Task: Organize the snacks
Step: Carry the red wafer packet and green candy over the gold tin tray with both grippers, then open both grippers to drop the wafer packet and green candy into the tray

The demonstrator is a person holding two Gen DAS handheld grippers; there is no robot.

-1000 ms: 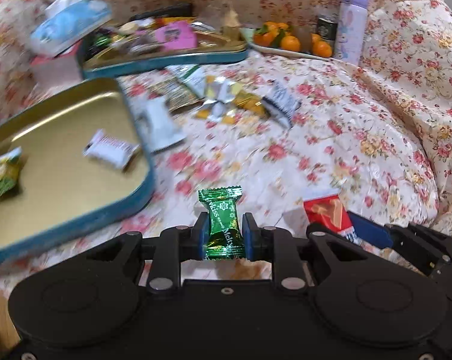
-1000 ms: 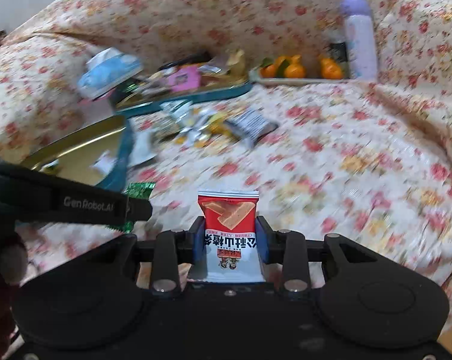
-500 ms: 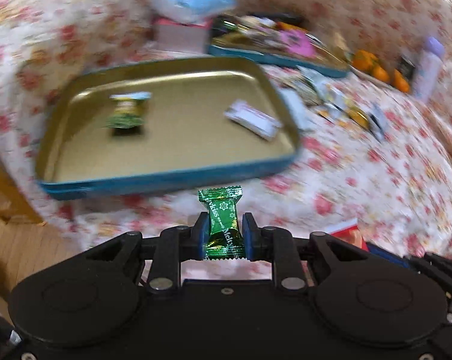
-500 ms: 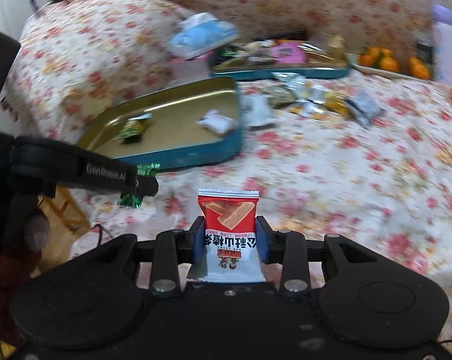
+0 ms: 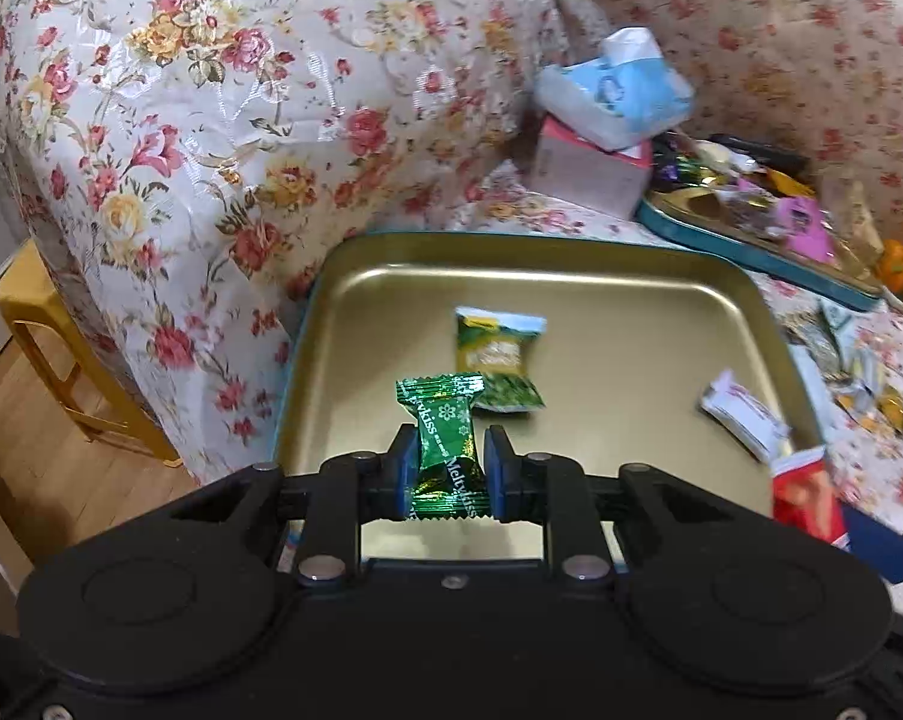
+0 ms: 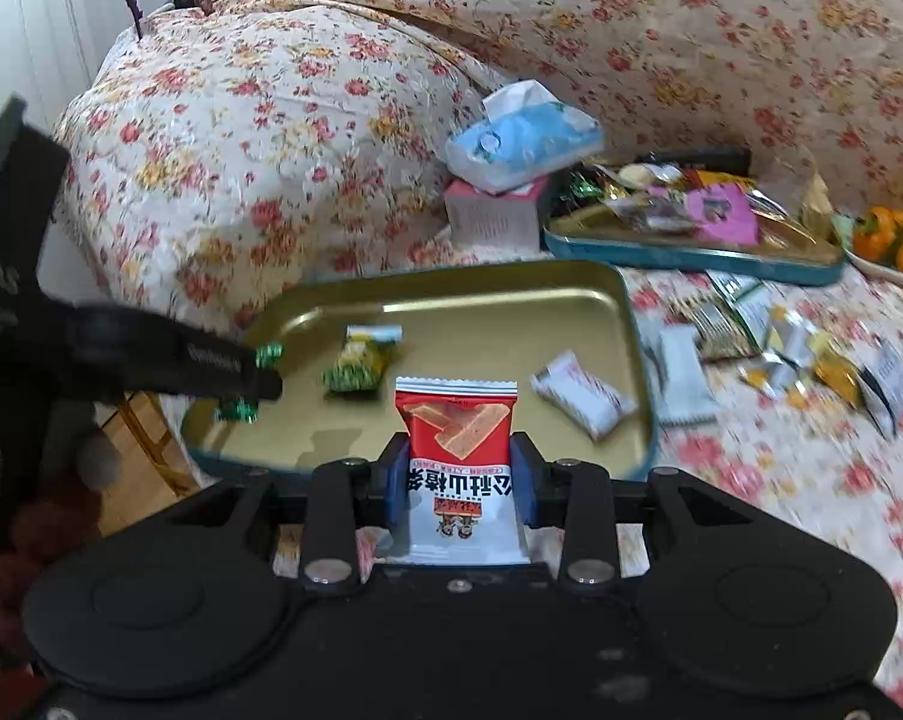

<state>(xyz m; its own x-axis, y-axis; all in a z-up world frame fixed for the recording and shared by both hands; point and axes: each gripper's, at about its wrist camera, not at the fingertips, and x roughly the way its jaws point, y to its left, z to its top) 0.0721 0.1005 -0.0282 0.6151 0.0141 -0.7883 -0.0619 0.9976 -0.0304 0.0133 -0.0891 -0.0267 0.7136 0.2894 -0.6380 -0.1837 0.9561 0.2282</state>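
Observation:
My left gripper [image 5: 445, 468] is shut on a green foil candy [image 5: 445, 450], held over the near edge of a gold tray with a teal rim [image 5: 601, 276]. In that tray lie a green-and-yellow snack pack [image 5: 499, 360] and a white wrapped bar [image 5: 742, 417]. My right gripper [image 6: 460, 474] is shut on a red-and-white wafer packet [image 6: 460, 456] above the same tray's [image 6: 487, 294] front rim. The left gripper [image 6: 253, 375] shows in the right wrist view, at the tray's left side, with the green candy [image 6: 241, 408] in it.
A second teal tray [image 6: 691, 252] piled with sweets sits behind. A tissue pack [image 6: 523, 138] rests on a pink box [image 6: 493, 216]. Several loose wrappers [image 6: 781, 348] lie on the floral sofa seat to the right, oranges [image 6: 889, 240] farther back. A yellow stool [image 5: 49, 360] stands on the wooden floor at left.
Both grippers have swung left, from over the sofa seat to over the gold tray, each still holding its snack. The tray now sits directly ahead.

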